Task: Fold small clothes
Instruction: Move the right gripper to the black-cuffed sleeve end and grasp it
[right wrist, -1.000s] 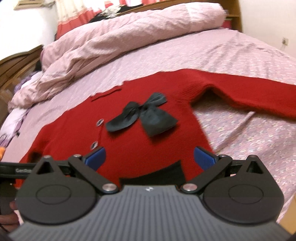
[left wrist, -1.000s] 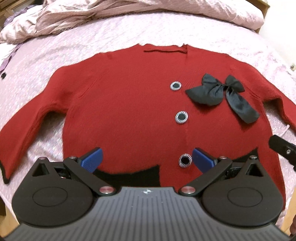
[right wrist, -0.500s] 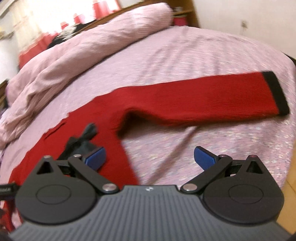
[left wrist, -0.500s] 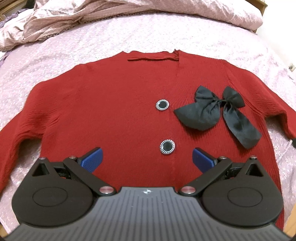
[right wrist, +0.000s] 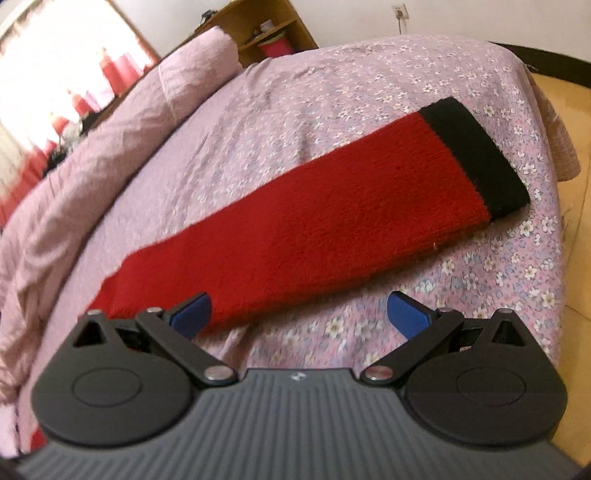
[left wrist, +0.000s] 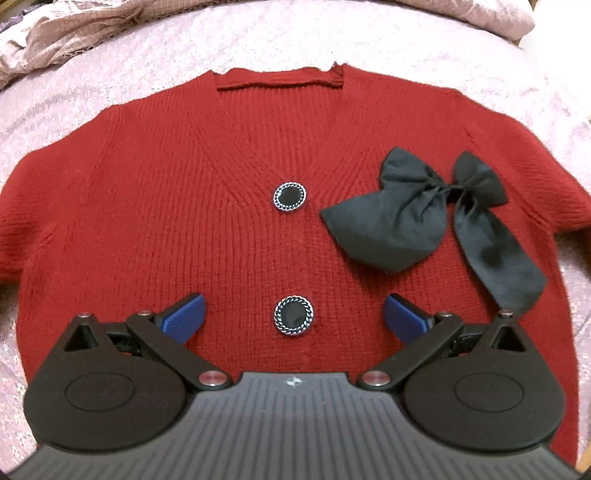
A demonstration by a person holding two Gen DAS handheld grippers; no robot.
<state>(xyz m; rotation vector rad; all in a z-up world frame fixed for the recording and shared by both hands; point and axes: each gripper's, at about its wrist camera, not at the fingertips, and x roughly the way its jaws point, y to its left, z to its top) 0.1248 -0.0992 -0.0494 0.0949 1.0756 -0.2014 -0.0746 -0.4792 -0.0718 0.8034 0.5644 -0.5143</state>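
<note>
A red cardigan (left wrist: 155, 206) lies spread flat, front up, on the bed (left wrist: 369, 40), which is covered by a pink flowered sheet. There is no container in view apart from a wooden shelf (right wrist: 273, 33) behind the bed, which holds a red cylindrical thing and some small items too blurred to name. A black bow (left wrist: 417, 218) sits on the cardigan's chest, beside the upper of two black round buttons (left wrist: 290, 197). The left hand-held gripper (left wrist: 293, 317) hovers over the cardigan's front, its blue fingers spread wide with the lower button between them, pinching nothing. The right hand-held gripper (right wrist: 299, 314) is likewise spread and empty, above the sleeve (right wrist: 295, 221) that stretches to its black cuff (right wrist: 476, 155) near the bed's corner.

Compared with a second ago, the left view has moved up the garment: the black hem and third button are gone from sight. The right view has swung from the bow and body out to the sleeve.
</note>
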